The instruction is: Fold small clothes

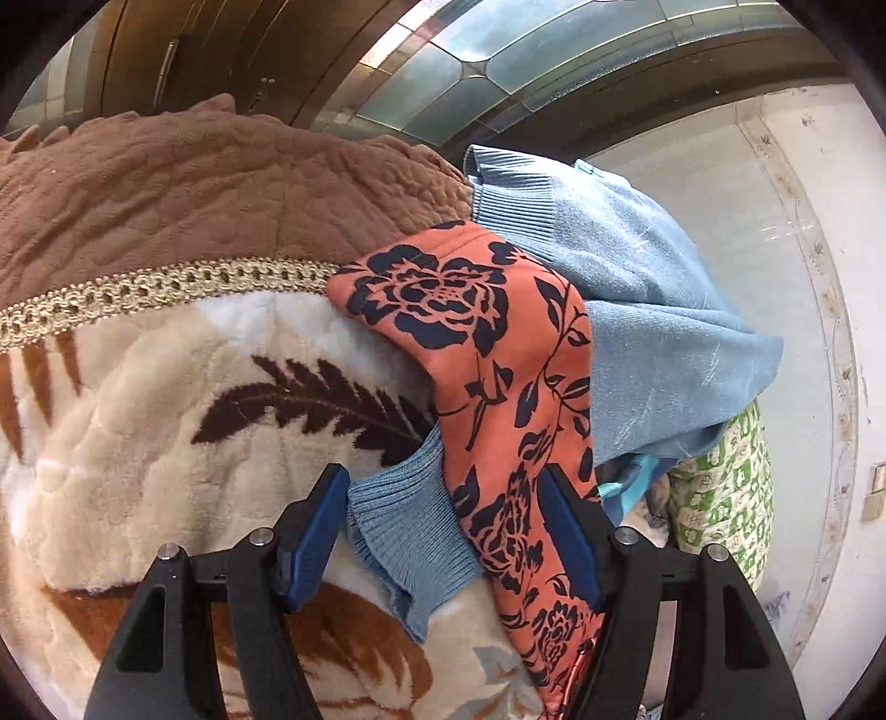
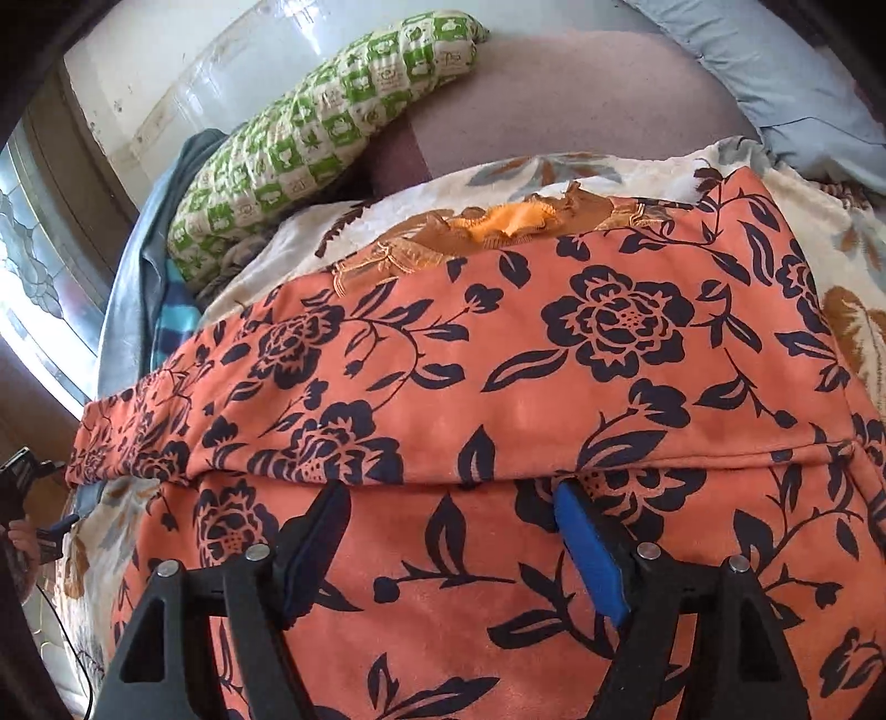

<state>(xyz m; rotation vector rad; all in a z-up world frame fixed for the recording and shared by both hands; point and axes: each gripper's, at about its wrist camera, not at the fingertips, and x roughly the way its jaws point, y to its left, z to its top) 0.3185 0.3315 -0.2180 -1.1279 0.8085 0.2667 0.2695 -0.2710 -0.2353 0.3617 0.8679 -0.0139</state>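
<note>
A bed carries everything: a plush cream blanket with brown leaf print, a brown quilted cover behind it, pale walls and a leaded glass window around. On the blanket the orange floral garment lies spread, one edge folded over. A light blue knit top lies beside it, a green checked pillow further off. The left hand-held gripper is open over a strip of the garment and a ribbed cuff. The right hand-held gripper is open at the fold.
</note>
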